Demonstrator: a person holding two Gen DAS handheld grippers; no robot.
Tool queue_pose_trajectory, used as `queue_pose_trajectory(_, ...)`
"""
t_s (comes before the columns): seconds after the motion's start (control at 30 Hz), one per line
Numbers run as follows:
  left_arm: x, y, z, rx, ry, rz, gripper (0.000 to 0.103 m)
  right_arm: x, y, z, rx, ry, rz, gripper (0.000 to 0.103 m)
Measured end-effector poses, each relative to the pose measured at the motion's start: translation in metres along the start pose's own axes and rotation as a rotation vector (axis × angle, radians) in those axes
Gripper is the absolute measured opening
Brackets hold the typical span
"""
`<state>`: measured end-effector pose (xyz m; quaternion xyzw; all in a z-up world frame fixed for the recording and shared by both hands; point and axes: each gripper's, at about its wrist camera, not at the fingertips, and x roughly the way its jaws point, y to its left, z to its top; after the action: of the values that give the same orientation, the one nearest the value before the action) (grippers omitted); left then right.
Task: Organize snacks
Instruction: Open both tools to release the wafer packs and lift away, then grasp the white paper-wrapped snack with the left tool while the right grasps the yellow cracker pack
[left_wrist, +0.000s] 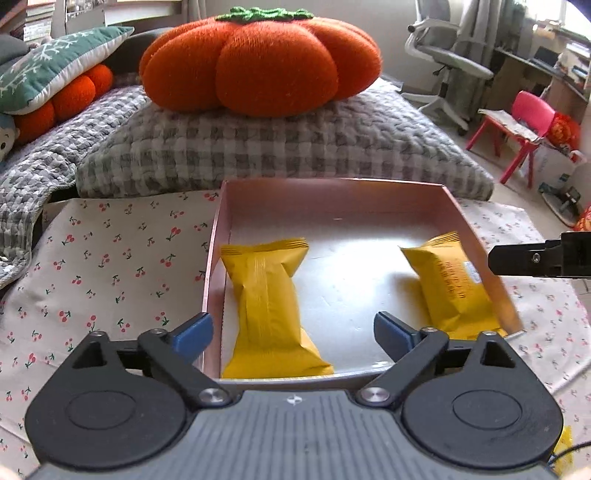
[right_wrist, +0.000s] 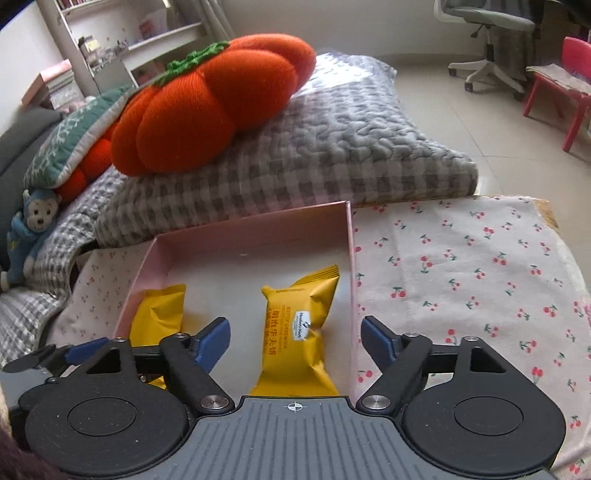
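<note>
- left gripper (left_wrist: 293, 334) is released; the left yellow snack pack (left_wrist: 271, 306) lies just below it in the pink box (left_wrist: 332, 199), long axis near to far.
- right gripper (right_wrist: 295, 339) is released too, over the right yellow snack pack (right_wrist: 295, 328).

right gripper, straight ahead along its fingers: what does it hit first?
Most likely the yellow snack packet lying in the pink box, directly between the open right gripper fingers. Depth is unclear.

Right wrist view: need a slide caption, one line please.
Open right gripper above a pink box holding two yellow snack packs on cherry-print cloth.
</note>
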<state>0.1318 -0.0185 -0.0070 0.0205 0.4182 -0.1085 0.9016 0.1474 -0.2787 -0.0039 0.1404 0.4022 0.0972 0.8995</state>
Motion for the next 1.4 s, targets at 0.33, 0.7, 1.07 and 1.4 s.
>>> queue_pose_trajectory(0.33, -0.028, 0.008, -0.018, 0.057, -0.022, 0.025, 0.102, -0.046, -0.003, -0.026, -0.040, -0.082, -0.014, 0.095)
queue_pose_trajectory(0.7, -0.050, 0.036, -0.044, 0.022, -0.032, 0.004, 0.102, -0.064, 0.008, -0.074, -0.275, -0.109, -0.078, 0.096)
queue_pose_trajectory(1.07, -0.065, 0.046, -0.076, 0.085, -0.065, -0.056, 0.102, -0.070, 0.005, -0.120, -0.385, -0.068, -0.001, 0.099)
queue_pose_trajectory(1.4, -0.064, 0.056, -0.092, 0.089, -0.051, -0.163, 0.102, -0.064, -0.010, -0.156, -0.522, 0.011, 0.000, 0.099)
